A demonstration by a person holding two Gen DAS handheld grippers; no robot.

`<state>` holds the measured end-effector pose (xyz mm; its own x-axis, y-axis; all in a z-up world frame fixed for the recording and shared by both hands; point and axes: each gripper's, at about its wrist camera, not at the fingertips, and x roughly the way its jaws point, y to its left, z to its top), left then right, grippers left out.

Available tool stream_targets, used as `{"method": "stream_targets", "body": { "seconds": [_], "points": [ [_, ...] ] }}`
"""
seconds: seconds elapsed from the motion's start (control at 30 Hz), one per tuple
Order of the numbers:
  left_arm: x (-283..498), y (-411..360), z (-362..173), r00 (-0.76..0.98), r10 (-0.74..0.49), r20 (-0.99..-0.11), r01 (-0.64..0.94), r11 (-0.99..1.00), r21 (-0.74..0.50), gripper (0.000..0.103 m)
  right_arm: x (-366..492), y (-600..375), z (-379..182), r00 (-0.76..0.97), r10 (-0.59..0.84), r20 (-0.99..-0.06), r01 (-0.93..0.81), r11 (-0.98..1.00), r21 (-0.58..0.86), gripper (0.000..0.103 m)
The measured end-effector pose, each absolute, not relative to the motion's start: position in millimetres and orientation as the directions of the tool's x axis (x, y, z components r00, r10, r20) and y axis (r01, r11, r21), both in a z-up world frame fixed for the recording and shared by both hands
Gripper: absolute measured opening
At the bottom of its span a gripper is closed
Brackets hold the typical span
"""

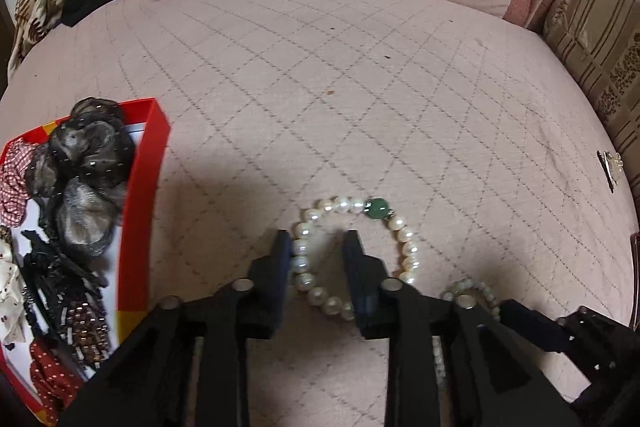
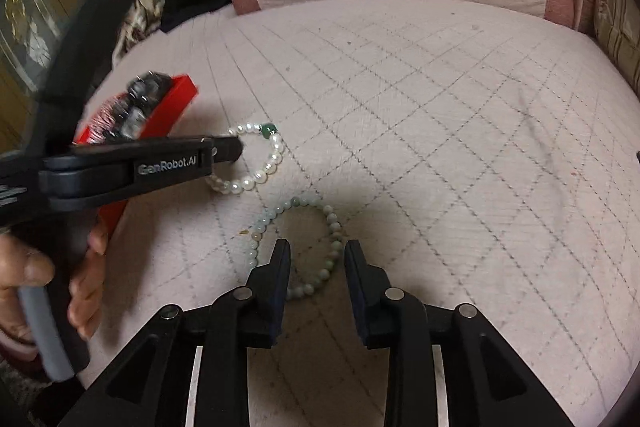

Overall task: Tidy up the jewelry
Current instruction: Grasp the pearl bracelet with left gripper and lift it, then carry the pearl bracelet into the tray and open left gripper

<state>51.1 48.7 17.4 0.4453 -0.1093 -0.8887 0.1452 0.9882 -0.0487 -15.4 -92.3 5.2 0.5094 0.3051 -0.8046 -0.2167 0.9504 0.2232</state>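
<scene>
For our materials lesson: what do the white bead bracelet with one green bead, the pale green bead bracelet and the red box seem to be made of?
White bead bracelet with one green bead: probably pearl or imitation pearl, glossy with soft highlights; the green bead looks like polished stone or glass.
Pale green bead bracelet: possibly jade-like stone or glass, milky and smooth; blur leaves it open.
Red box: likely cardboard, with thin, flat, matte walls.
</scene>
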Motion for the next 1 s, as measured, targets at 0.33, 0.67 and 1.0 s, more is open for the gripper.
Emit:
{"method": "stream_targets", "body": {
  "seconds": [0.33,0.67,1.0],
  "points": [
    [26,52,66,0.477,-0.206,-0.855,0.201,0.972,-0.122,0.009,-19,-103,19,0.544,0.322,-0.775,-0.171,0.947,0.274,0.007],
    [-27,120,146,0.585,-0.235,-0.776,0.171,0.971,-0.166,0.009,-47,-105,79,0.616,0.356,-0.703,-0.206,0.934,0.292,0.007],
    [-61,221,161,0.627,-0.142,-0.766,-0.008,0.982,-0.189,0.009,-62,-51,118,0.610,0.411,-0.678,-0.331,0.909,0.253,0.007]
  ]
}}
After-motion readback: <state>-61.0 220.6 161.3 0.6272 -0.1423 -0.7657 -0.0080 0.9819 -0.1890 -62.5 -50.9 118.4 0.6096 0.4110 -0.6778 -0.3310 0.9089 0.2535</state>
